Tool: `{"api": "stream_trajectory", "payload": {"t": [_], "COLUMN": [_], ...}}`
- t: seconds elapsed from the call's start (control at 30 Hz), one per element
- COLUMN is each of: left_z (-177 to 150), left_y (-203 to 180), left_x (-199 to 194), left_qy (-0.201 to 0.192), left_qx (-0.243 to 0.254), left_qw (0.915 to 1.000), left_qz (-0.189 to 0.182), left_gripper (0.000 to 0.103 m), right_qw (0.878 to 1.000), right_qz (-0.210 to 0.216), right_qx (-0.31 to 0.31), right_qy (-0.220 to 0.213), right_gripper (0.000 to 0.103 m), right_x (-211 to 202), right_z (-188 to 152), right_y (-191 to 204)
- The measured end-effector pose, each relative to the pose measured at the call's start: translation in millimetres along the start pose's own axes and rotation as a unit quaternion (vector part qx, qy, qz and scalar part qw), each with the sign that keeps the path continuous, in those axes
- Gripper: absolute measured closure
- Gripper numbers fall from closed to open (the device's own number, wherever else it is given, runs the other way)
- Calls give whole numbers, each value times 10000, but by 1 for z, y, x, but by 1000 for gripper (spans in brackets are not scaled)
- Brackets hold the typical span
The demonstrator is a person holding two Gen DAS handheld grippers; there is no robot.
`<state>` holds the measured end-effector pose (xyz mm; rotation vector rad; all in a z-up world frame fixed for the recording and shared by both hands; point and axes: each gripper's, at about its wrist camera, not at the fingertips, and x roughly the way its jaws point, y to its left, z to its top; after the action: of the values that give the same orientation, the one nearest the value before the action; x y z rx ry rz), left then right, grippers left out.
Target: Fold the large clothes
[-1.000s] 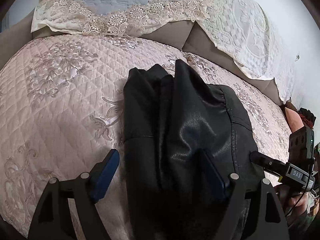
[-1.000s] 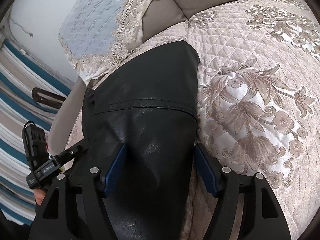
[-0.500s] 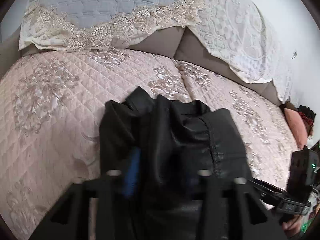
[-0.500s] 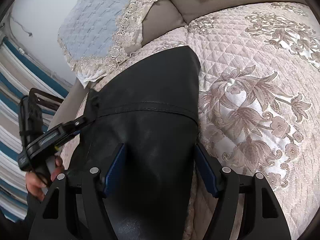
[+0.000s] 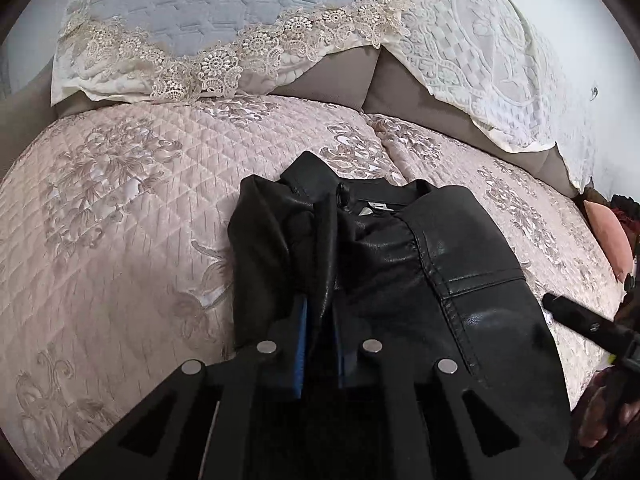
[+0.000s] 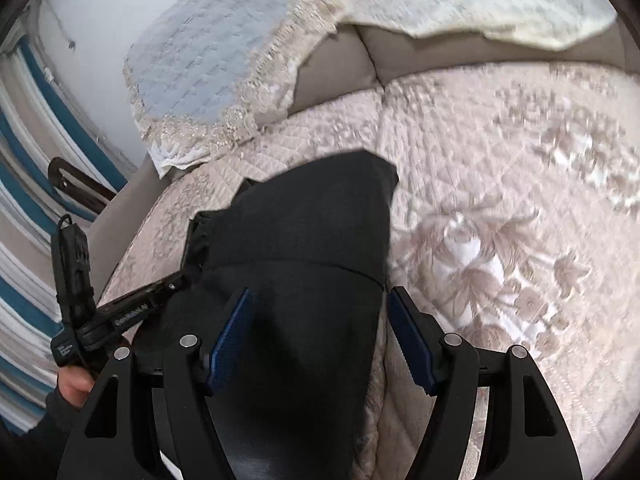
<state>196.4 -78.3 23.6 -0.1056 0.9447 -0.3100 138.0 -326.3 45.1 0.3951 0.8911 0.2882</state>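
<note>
A black leather jacket (image 5: 400,272) lies bunched on the pink quilted bedspread (image 5: 120,208), collar toward the pillows. My left gripper (image 5: 320,336) is shut on a fold of the jacket's left part, its blue pads pinching the leather. In the right wrist view the jacket (image 6: 304,240) runs between the fingers of my right gripper (image 6: 320,320), which is open with its blue pads (image 6: 230,332) apart on either side of the jacket. The left gripper also shows in the right wrist view (image 6: 132,308), at the jacket's left edge.
Lace-edged pillows (image 5: 224,20) lean against a brown headboard (image 5: 336,76) at the back. A pink cushion (image 5: 608,236) lies at the far right. A striped blue and white surface (image 6: 28,168) stands left of the bed. The right gripper's body (image 5: 588,324) reaches in from the right.
My left gripper has closed on a fold of the jacket; it was open a second ago. The jacket's collar end has bunched and shifted. The right gripper stays open and its view has tilted slightly.
</note>
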Motion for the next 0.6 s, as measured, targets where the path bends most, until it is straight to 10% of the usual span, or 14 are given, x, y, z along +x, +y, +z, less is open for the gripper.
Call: {"api": "stream_trajectory", "payload": {"t": [0.33, 0.6], "left_z": [5, -6], "left_y": [8, -14], "left_x": [-22, -88], "left_qy": [-61, -471], "left_qx": [-207, -21], "left_qw": [9997, 9970], "left_qz": [-136, -614], "left_gripper": [85, 85], "right_qw": [9877, 9878], "right_qz": [-522, -516], "right_qx": [-1449, -1443], "right_qy": [258, 283], "right_gripper": [48, 48], "right_x": [26, 26], "right_z": [-30, -30], "right_y": [58, 56]}}
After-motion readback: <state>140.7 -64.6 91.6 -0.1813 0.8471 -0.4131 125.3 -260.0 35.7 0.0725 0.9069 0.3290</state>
